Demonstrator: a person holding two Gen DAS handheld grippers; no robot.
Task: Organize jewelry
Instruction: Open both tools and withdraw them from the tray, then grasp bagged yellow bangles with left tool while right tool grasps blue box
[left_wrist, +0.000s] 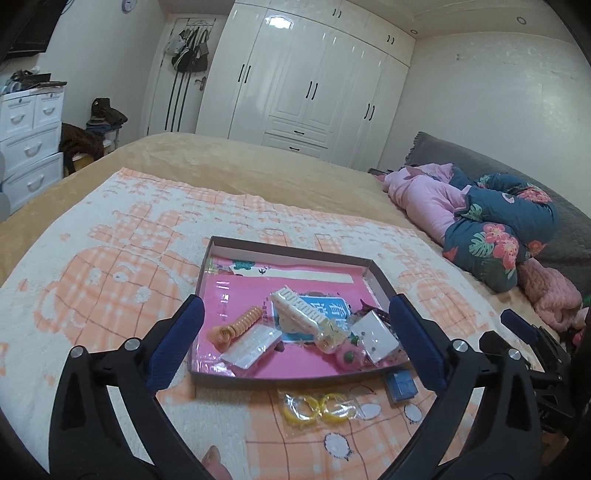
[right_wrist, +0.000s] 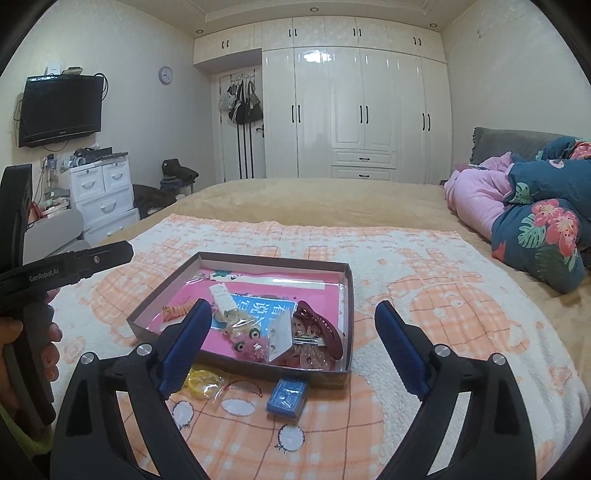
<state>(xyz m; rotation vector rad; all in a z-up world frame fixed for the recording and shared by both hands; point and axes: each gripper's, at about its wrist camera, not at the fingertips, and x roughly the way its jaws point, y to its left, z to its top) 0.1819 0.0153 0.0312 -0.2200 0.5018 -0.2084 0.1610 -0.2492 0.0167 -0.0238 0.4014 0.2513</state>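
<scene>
on the bed, over a white and orange blanket (left_wrist: 110, 236), a shallow box (right_wrist: 236, 258) holds most of the jewelry: a white comb clip (left_wrist: 299, 310), an orange spiral hair tie (left_wrist: 240, 325), a dark red claw clip (right_wrist: 321, 325) and some small bags. the yellow rings in a clear bag (left_wrist: 317, 406) and a small blue box (right_wrist: 288, 398) lie outside, just beside the near wall of the box. the left gripper (left_wrist: 295, 347) and the right gripper (right_wrist: 291, 343) are both spread wide and empty, above the blanket. i think the next step is to take one of these two things; it is better to come low and close gently, because the bag is slippery and the blanket is soft. behind the bed stand a white wardrobe (right_wrist: 362, 110), a drawer unit (right_wrist: 103, 195) and a television (right_wrist: 61, 107) on the wall.
</scene>
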